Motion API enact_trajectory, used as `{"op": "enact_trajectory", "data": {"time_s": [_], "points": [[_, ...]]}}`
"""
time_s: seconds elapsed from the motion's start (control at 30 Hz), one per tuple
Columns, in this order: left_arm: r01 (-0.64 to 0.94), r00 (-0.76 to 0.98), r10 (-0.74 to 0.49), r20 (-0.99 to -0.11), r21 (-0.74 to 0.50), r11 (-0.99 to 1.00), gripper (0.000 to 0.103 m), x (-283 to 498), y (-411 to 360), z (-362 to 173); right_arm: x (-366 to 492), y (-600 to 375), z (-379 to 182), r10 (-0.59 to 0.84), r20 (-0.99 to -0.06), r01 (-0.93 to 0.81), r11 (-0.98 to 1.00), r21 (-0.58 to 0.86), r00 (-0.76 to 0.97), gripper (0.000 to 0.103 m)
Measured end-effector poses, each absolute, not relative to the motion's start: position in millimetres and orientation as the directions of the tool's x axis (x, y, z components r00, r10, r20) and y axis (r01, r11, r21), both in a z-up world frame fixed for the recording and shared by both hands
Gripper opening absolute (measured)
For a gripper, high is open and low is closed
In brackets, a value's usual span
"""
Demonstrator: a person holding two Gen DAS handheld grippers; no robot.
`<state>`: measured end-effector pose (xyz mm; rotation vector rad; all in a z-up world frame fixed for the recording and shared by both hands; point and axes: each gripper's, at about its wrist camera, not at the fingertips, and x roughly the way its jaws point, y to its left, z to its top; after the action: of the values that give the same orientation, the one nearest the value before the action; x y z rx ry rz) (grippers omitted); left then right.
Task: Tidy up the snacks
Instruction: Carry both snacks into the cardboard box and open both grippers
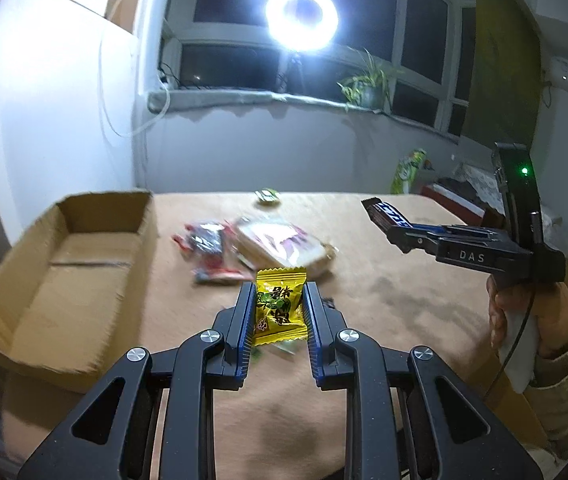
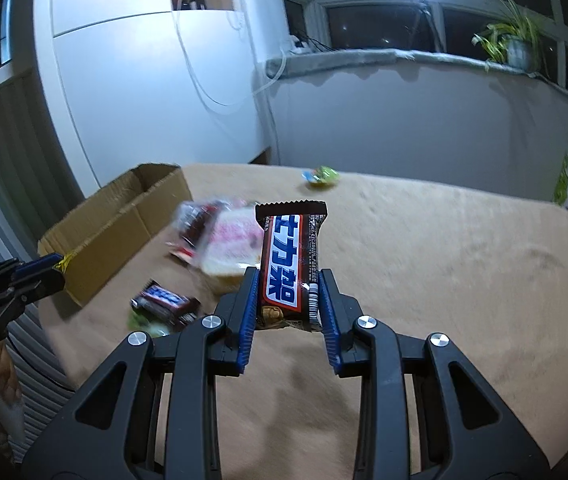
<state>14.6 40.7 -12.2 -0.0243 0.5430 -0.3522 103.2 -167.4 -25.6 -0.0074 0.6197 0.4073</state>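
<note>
Blurred snack pile beside box

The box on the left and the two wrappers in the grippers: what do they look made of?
Box: brown corrugated cardboard, matte, by its folded flaps and raw cut edges. Yellow packet in the left gripper: thin glossy plastic film, likely, with crimped zigzag ends. Chocolate bar in the right gripper: shiny printed foil or plastic wrap, serrated top edge; which one cannot be told.

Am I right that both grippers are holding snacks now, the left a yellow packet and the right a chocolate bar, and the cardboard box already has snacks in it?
Not quite: the cardboard box has no snacks in it, as the left wrist view shows. The rest holds: the left gripper holds the yellow packet, the right gripper the chocolate bar.
</note>
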Motion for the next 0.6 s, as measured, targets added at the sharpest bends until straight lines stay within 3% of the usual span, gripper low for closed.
{"op": "enact_trajectory", "data": {"time_s": [0.6], "points": [[0.083, 0.899, -0.143, -0.415, -0.158, 0.984, 0.022, 16.1, 169.1, 3.4, 124.0, 23.5, 1.2, 0.529, -0.57, -0.635, 0.772, 0.016, 0.628, 0.03]]}}
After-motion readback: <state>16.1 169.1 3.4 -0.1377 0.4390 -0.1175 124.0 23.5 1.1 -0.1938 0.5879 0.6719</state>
